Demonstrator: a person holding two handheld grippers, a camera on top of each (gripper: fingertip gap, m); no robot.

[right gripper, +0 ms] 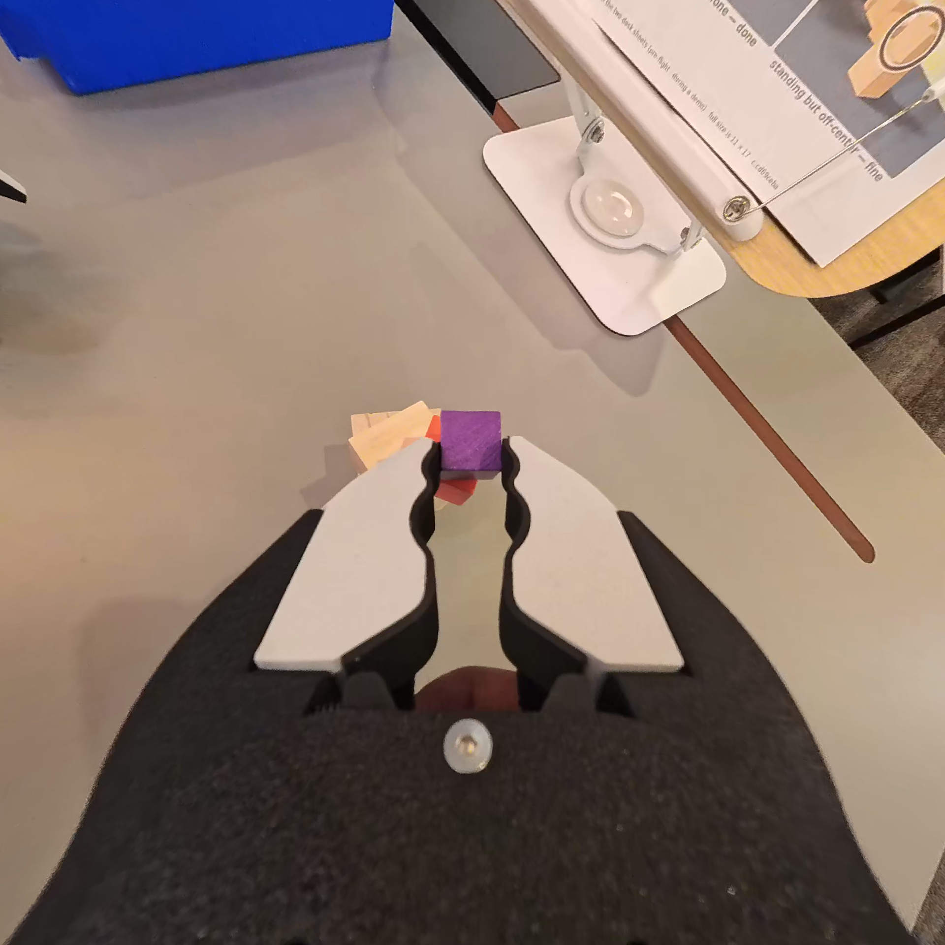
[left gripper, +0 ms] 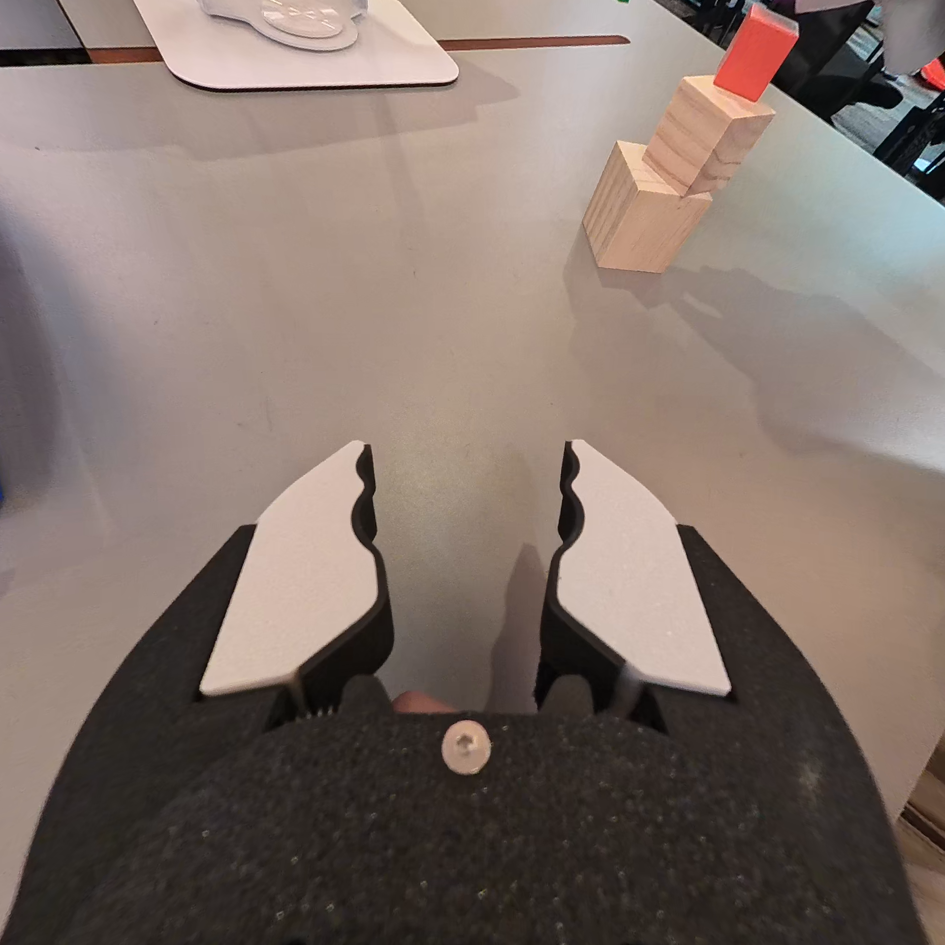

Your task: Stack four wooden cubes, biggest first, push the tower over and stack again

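Note:
In the left wrist view a tower stands at the right on the grey table [left gripper: 358, 307]: a large plain wooden cube [left gripper: 639, 225], a smaller plain cube [left gripper: 705, 138] turned on it, and a red cube [left gripper: 751, 56] on top. My left gripper [left gripper: 468, 452] is open and empty, well to the left of the tower. In the right wrist view my right gripper [right gripper: 470, 445] is shut on a small purple cube [right gripper: 470, 440] and holds it above the red cube [right gripper: 452, 493]. The plain cubes [right gripper: 388, 434] show partly behind the left finger.
A white stand base [right gripper: 603, 225] with a tilted board and a printed sheet [right gripper: 818, 117] stands at the back; the base also shows in the left wrist view [left gripper: 307, 46]. A blue bin [right gripper: 194, 36] sits far left. The table edge [left gripper: 869, 169] runs close behind the tower.

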